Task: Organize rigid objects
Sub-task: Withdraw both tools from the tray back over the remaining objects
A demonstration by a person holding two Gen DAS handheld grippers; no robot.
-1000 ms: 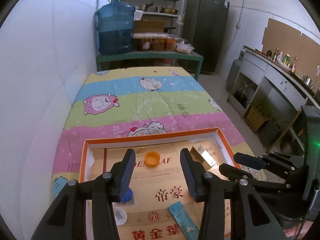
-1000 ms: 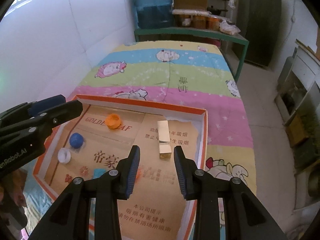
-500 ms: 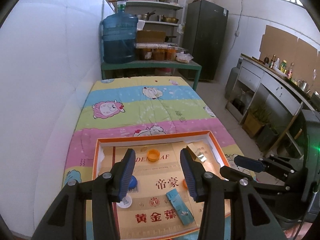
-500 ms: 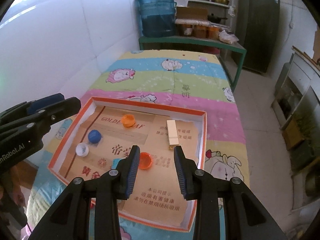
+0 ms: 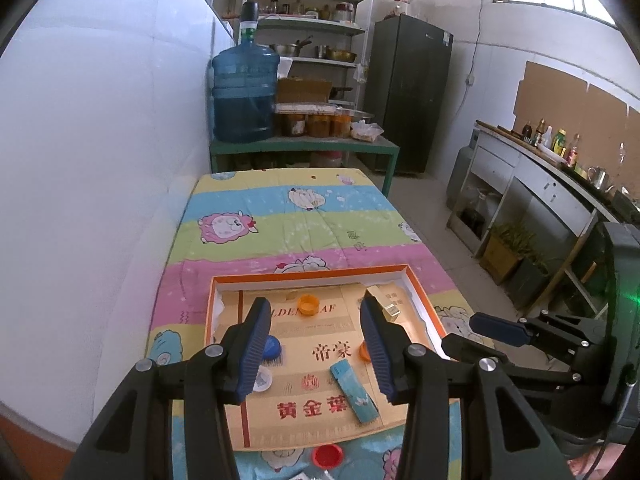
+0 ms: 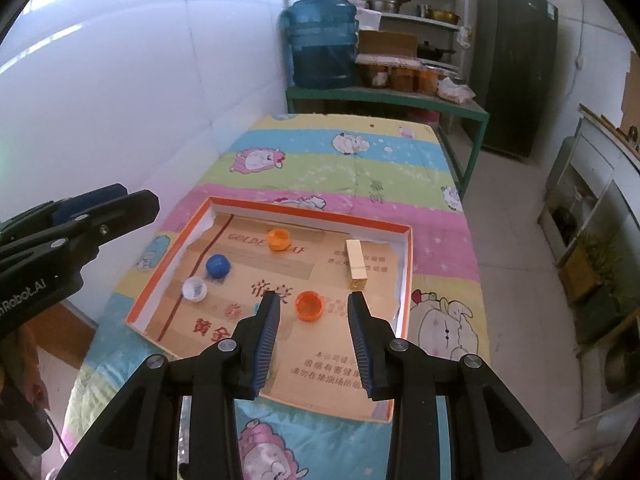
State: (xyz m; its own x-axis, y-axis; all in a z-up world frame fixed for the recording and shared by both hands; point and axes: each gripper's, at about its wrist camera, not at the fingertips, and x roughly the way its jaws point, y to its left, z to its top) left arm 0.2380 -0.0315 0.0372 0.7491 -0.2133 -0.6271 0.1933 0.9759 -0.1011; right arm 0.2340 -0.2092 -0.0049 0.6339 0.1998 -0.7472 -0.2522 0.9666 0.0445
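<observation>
An orange-rimmed shallow tray (image 6: 312, 213) lies on a striped cartoon blanket. In it are two orange caps (image 6: 278, 239) (image 6: 309, 306), a blue cap (image 6: 218, 266), a white cap (image 6: 195, 289) and a gold box (image 6: 356, 264). A teal box (image 5: 354, 392) also lies there in the left wrist view. A red cap (image 5: 327, 456) rests on the blanket outside the tray's near edge. My left gripper (image 5: 315, 304) and right gripper (image 6: 313, 298) both hover above the tray's near side, open and empty.
The blanket-covered table (image 5: 304, 216) runs along a white wall on the left. A green bench holding a big water jug (image 5: 244, 92) and jars stands beyond its far end. A dark cabinet (image 5: 408, 92) and a counter (image 5: 532, 184) line the right side.
Both grippers have pulled back and up from the tray, so it looks smaller and its near edge shows. The red cap outside the tray has come into view. Nothing was grasped.
</observation>
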